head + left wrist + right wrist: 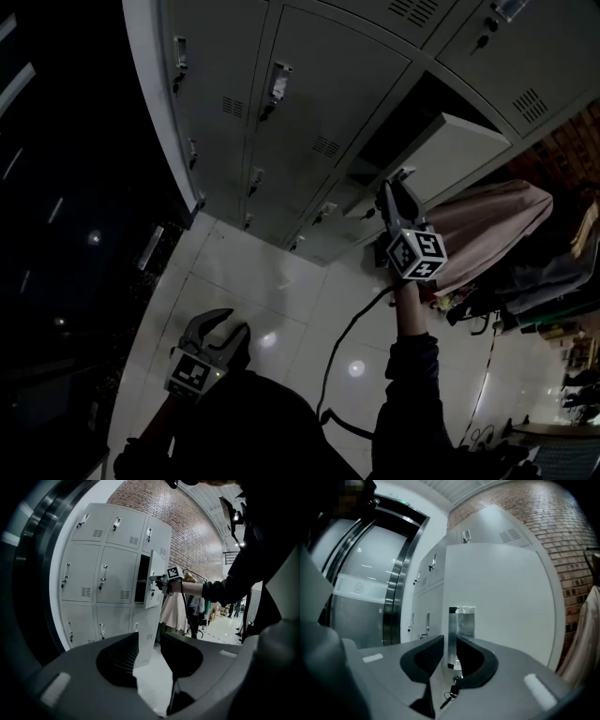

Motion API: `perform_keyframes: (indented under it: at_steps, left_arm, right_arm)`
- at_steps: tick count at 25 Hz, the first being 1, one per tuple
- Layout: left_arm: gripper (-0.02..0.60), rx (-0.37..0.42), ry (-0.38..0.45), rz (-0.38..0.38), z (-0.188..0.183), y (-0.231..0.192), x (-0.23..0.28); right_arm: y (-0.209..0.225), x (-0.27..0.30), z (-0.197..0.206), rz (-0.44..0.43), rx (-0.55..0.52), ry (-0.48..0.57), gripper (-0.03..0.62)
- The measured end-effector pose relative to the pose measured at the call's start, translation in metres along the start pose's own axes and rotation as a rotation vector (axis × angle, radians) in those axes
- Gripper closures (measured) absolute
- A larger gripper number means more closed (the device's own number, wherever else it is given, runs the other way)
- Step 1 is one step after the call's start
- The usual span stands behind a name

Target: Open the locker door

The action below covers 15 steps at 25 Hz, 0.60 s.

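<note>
A bank of grey lockers (pixel 281 112) stands ahead. One locker door (pixel 459 150) is swung partly open, and in the left gripper view this door (pixel 154 581) juts out from the row. My right gripper (pixel 398 180) is shut on the door's metal handle (pixel 459 625), which stands upright between its jaws (pixel 450 644). A key (pixel 452 691) hangs in the lock just below the handle. My left gripper (pixel 225 323) is held low, well away from the lockers. It (pixel 149 651) is open with nothing between its jaws.
A pale pink garment (pixel 487 230) hangs right of the open door. Glossy white floor tiles (pixel 244 300) lie below the lockers. A dark glass and steel doorway (pixel 393 597) is to their left. A black cable (pixel 342 347) trails from the right gripper.
</note>
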<state>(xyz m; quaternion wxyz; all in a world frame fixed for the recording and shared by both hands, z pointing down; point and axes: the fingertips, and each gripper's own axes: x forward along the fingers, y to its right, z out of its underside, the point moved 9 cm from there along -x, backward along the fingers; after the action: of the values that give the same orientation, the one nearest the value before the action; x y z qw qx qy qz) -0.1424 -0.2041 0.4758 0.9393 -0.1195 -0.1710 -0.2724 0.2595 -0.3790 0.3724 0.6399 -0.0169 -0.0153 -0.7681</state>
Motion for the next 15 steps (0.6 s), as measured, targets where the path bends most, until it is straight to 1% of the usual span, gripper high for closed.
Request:
perform_keyframes:
  at_steps: [1,3,6,8,12,15]
  left_arm:
    - [0.419,0.006,0.001,0.014,0.001,0.009,0.000]
    - [0.419,0.019,0.001,0.043,0.003,0.030,0.000]
    - [0.419,0.040,0.005,0.083,0.006,0.065,-0.002]
    - [0.419,0.051,0.014,0.102,0.009,0.088,-0.007]
    - [0.419,0.082,0.027,0.114,0.020,0.131,-0.027]
    - [0.419,0.087,0.029,0.110,0.032,0.159,-0.045]
  right_arm:
    - [-0.001,-0.023,0.002,0.011,0.004,0.015,0.511]
    - [0.003,-0.066,0.006,0.055,-0.005,0.036,0.592]
    - [0.017,-0.115,0.009,0.104,-0.041,0.018,0.592]
    - [0.027,-0.140,0.010,0.132,-0.039,0.005,0.592]
    - [0.040,-0.181,0.011,0.195,-0.062,-0.034,0.592]
    - [0.028,-0.222,0.011,0.191,-0.060,-0.048,0.592]
